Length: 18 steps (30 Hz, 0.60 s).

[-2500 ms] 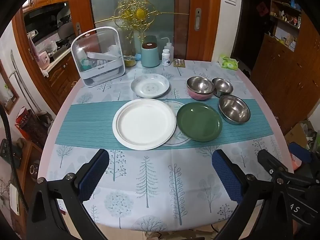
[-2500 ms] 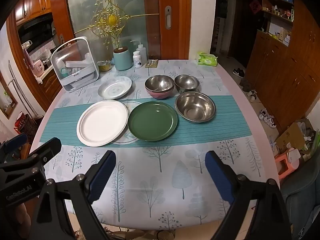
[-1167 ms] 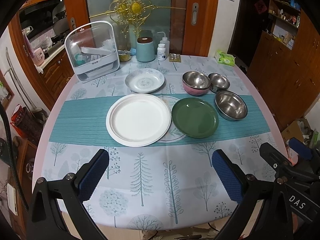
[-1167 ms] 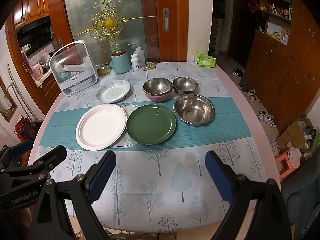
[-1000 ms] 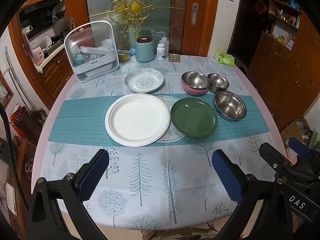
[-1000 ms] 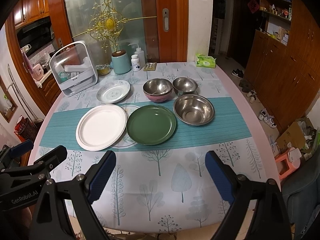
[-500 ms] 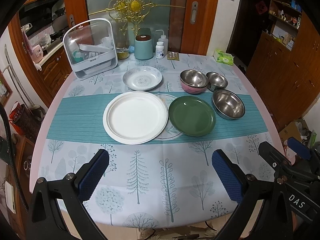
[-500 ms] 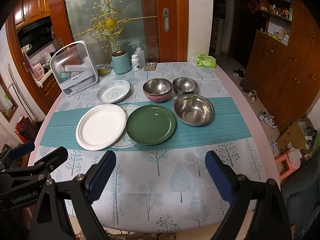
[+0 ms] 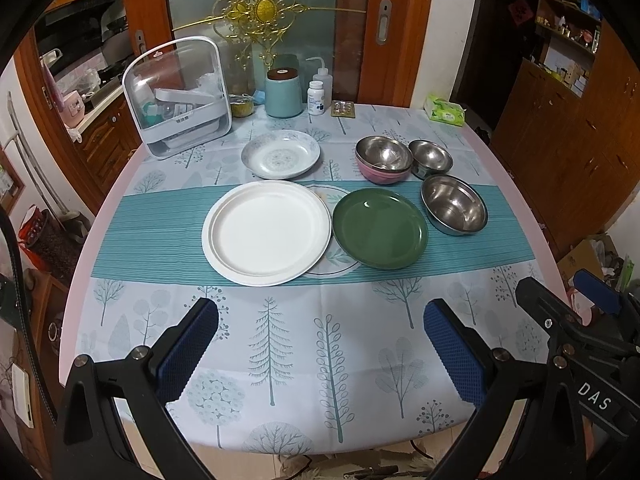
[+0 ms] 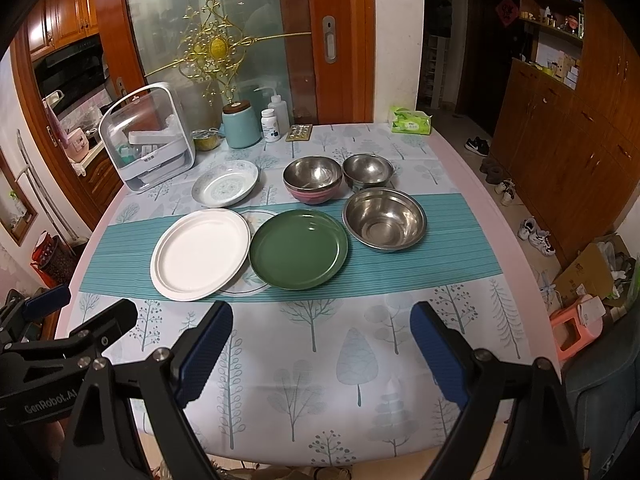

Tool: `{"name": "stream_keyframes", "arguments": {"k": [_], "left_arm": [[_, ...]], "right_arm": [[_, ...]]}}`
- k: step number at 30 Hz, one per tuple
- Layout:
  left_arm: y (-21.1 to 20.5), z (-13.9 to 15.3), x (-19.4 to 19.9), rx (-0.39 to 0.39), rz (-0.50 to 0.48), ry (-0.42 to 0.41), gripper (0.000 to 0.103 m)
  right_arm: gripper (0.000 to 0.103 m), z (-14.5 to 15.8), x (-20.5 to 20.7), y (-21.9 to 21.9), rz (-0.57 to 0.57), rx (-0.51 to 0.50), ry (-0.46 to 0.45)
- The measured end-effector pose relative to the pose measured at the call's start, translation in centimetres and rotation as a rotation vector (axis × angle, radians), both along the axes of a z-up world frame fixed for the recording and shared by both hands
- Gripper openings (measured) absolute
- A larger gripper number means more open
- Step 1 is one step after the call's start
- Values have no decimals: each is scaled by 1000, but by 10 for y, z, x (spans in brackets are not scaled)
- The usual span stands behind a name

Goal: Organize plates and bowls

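Both views pulled back from table | steel bowl point(image 10: 313, 175) nested in pink bowl point(image 10: 316, 196) | both tools wide apart, empty

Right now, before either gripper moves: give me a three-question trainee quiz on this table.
1. True or false: the left gripper holds a plate.
2. Which dish lies partly under both the white plate and the green plate? A) a patterned plate B) a steel bowl C) a lid
3. Fill in: one steel bowl is nested in a ____ bowl.

Key: 1 false, both it and the right gripper are open and empty; 2 A; 3 pink.
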<state>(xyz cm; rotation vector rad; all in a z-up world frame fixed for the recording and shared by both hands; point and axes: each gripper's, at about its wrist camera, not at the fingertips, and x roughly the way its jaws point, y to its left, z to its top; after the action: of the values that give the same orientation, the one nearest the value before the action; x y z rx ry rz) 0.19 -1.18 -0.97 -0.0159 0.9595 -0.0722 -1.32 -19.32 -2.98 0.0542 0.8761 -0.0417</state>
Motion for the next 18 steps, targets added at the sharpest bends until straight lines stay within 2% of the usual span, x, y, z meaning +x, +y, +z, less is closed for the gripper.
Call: {"name": "stream_keyframes", "arguments": {"k": [11, 18], "left_arm": [[-9, 0, 1, 27, 58, 10, 102], [-16, -2, -1, 17, 94, 11, 102]], "right_arm": [[92, -2, 4, -16, 55, 16, -17], [92, -1, 7, -24, 101, 22, -36]]}}
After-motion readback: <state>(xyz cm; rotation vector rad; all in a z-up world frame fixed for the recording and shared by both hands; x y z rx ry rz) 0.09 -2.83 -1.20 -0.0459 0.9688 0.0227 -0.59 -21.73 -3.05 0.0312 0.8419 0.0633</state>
